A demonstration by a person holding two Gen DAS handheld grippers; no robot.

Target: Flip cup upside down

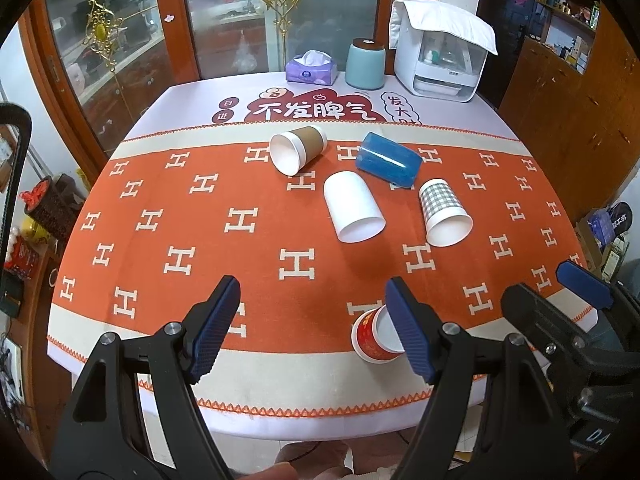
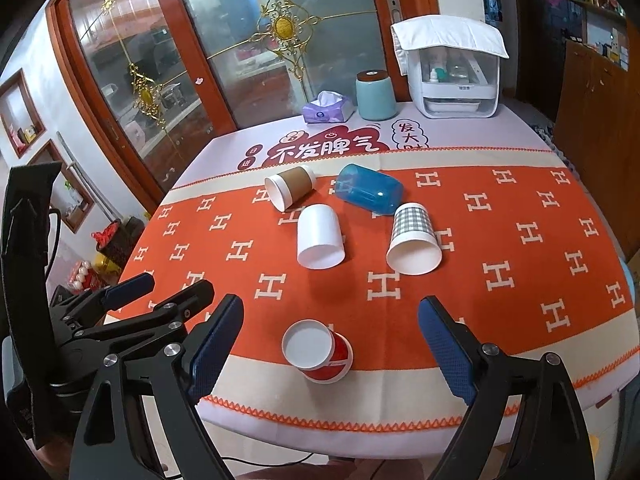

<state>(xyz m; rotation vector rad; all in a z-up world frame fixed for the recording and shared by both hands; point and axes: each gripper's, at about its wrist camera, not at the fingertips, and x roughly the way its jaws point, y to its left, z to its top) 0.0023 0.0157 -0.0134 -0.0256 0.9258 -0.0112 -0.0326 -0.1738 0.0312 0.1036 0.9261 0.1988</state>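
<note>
Several cups lie on their sides on the orange patterned tablecloth (image 1: 168,216). A red paper cup (image 2: 320,350) lies nearest the front edge, its mouth toward me; it also shows in the left wrist view (image 1: 374,334), partly behind a fingertip. Farther back lie a white cup (image 1: 352,208), a checked cup (image 1: 444,212), a brown-sleeved cup (image 1: 296,148) and a blue plastic cup (image 1: 388,160). My left gripper (image 1: 312,328) is open and empty above the front edge. My right gripper (image 2: 332,356) is open and empty, its fingers on either side of the red cup but nearer me.
At the table's back stand a purple tissue box (image 1: 310,68), a teal canister (image 1: 365,64) and a white appliance with a cloth over it (image 1: 440,52). Glass cabinet doors (image 1: 224,20) rise behind. A wooden cabinet (image 1: 568,92) stands to the right.
</note>
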